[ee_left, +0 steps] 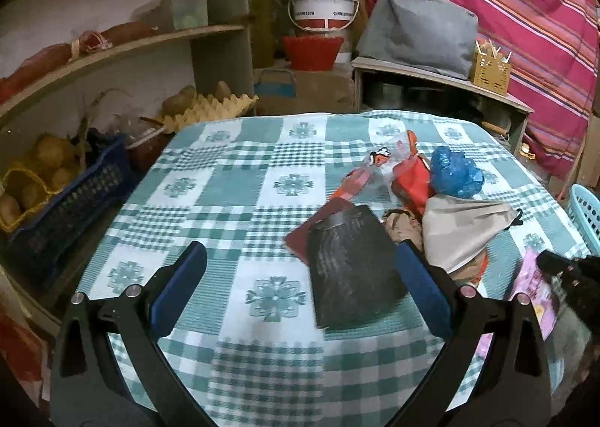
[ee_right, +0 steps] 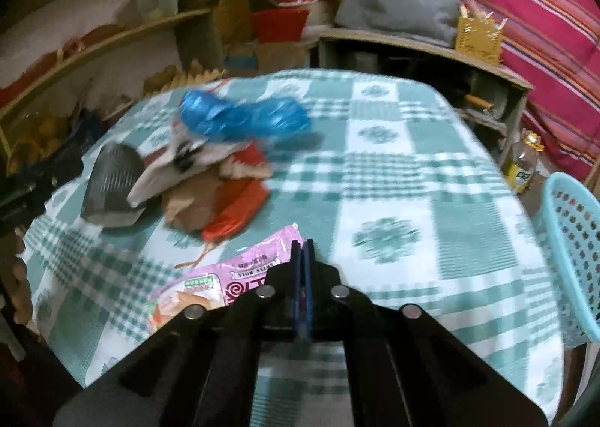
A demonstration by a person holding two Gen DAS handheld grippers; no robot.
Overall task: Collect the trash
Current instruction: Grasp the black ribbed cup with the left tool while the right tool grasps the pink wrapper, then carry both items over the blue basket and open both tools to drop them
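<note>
Trash lies in one loose heap on the table's green-and-white checked cloth (ee_left: 232,179), with one piece apart from it. Counted in the left wrist view: one dark flat packet (ee_left: 352,269), one dark red flat piece (ee_left: 300,235) half under it, one crumpled blue plastic bag (ee_left: 455,172), one silver-grey wrapper (ee_left: 461,228), one red wrapper (ee_left: 412,179), one clear wrapper with red and pink print (ee_left: 371,168), and some brown paper (ee_left: 403,224) whose pieces cannot be counted. The heap sits right of the table's middle. One pale blue perforated basket (ee_right: 573,239) stands off the table's right edge.

The dark flat packet is the nearest piece of the heap. Its long axis runs from near to far, leaning a little left at the far end, and it lies flat.

The separate piece is one pink snack wrapper (ee_right: 225,277), near and to the right of the heap. It lies flat, its long axis slanting from near left to far right, with the far right corner at the right gripper (ee_right: 303,245). That gripper's two blue pads are pressed together, and the wrapper's edge runs in between them, so it is pinched there.

The left gripper (ee_left: 300,258) has its two fingers (ee_left: 180,288) spread wide apart. The dark packet's near right edge lies just beside the right-hand finger; whether they touch cannot be told.
</note>
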